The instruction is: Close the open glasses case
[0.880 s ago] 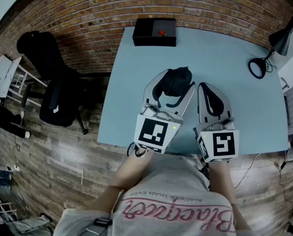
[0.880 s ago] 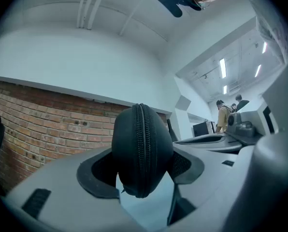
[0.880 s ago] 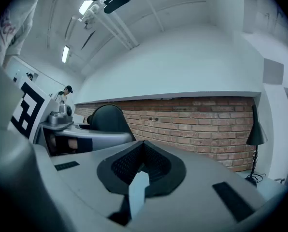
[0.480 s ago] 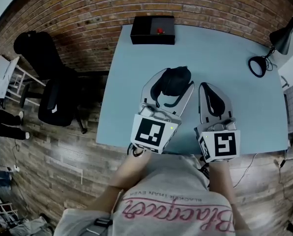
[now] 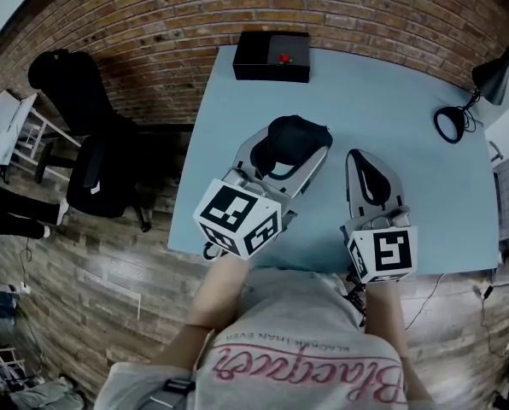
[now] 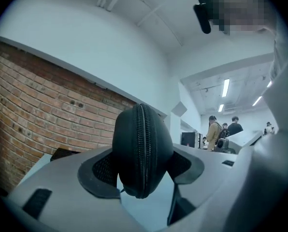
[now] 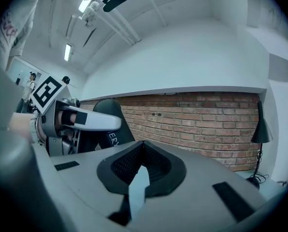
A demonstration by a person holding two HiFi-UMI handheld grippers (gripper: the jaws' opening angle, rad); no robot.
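Left gripper (image 5: 297, 143) swinging its rear toward left edge of table (image 5: 408, 101), jaws pinching zipped case (image 6: 141, 149), right gripper (image 5: 362, 157) sitting near front edge, jaws pressed together.

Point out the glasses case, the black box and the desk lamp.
glasses case (image 6: 143, 151): left gripper view, on its zipper seam.
black box (image 5: 259, 56): head view, on its top face.
desk lamp (image 5: 494, 75): head view, on its shade.

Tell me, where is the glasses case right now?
In the head view the glasses case is clamped between the left gripper's jaws, over the middle of the blue table, just left of the right gripper.
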